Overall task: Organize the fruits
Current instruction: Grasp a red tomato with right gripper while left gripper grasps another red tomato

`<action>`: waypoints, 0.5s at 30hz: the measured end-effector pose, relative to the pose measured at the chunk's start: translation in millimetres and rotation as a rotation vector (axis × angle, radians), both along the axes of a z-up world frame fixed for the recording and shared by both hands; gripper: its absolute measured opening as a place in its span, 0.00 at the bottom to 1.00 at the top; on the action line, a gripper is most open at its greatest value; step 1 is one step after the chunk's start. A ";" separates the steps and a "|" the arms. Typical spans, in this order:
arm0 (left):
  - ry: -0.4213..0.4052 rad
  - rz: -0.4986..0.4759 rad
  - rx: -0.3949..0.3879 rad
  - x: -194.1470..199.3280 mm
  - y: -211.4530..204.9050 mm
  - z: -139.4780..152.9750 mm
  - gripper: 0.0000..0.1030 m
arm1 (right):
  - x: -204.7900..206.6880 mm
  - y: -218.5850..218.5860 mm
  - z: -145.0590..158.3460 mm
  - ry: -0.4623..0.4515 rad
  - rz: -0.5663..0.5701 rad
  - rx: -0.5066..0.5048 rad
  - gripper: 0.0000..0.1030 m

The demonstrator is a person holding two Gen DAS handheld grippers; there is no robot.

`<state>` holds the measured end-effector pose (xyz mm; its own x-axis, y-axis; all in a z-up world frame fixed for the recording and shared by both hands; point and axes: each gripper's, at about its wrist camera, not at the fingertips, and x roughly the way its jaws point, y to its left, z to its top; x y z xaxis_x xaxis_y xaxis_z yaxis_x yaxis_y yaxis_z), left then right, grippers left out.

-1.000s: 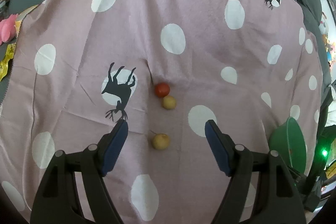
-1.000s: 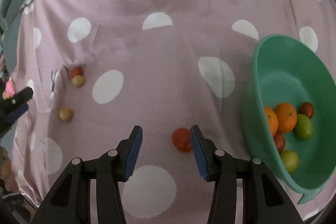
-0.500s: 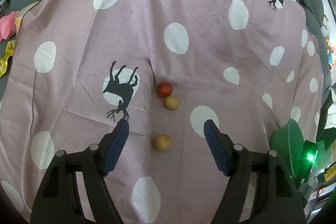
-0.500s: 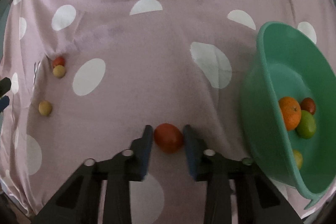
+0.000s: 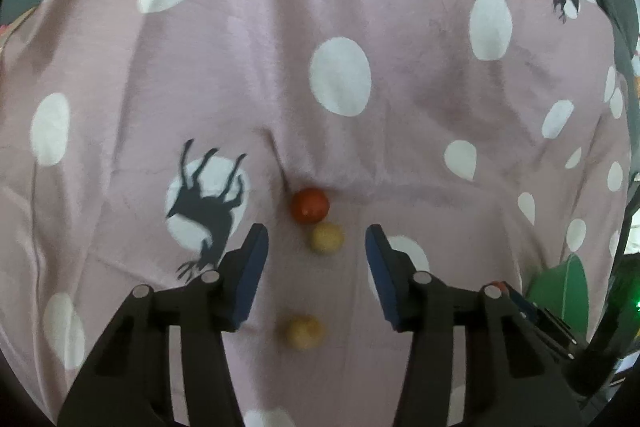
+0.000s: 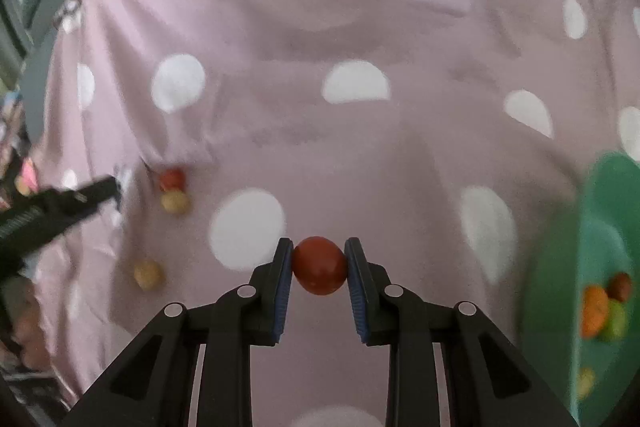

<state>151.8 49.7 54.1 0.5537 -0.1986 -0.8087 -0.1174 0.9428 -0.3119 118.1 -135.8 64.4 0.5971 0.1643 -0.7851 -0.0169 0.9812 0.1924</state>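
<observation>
In the left wrist view we read no writing anywhere. Our left gripper (image 5: 316, 243) hangs over the pink cloth with white dots (image 5: 400, 155), its jaws apart after just closing partway, pressing on nothing. A small round pale yellow fruit (image 5: 327, 237) lies between the tips, touching a round red fruit (image 5: 309, 205) beyond; another yellow fruit (image 5: 304, 331) lies nearer.

In the right wrist view our right gripper (image 6: 319, 263) is clamped on a smooth red oval fruit (image 6: 319, 265), long axis across the jaws. The green plastic bowl (image 6: 560, 267) sits to the right.

No readable text, label, brand, number or sign shows in either view
</observation>
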 end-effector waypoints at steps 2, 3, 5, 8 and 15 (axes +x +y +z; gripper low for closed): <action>0.022 -0.005 0.024 11.3 -3.8 -5.5 0.43 | 3.1 -0.4 -1.0 -0.016 -0.010 0.026 0.28; 0.032 -0.001 0.032 16.6 -4.6 -8.9 0.43 | 3.4 -0.7 -1.6 -0.020 -0.016 0.029 0.28; 0.065 -0.007 0.069 30.1 -8.3 -17.3 0.42 | 3.7 0.8 -2.4 -0.016 -0.018 0.023 0.28; 0.080 -0.020 0.093 41.5 -11.2 -24.4 0.39 | -2.7 2.5 -0.3 -0.022 -0.026 0.009 0.28; 0.094 -0.032 0.073 56.5 -17.9 -32.5 0.34 | -12.4 0.8 1.7 -0.042 -0.042 0.016 0.28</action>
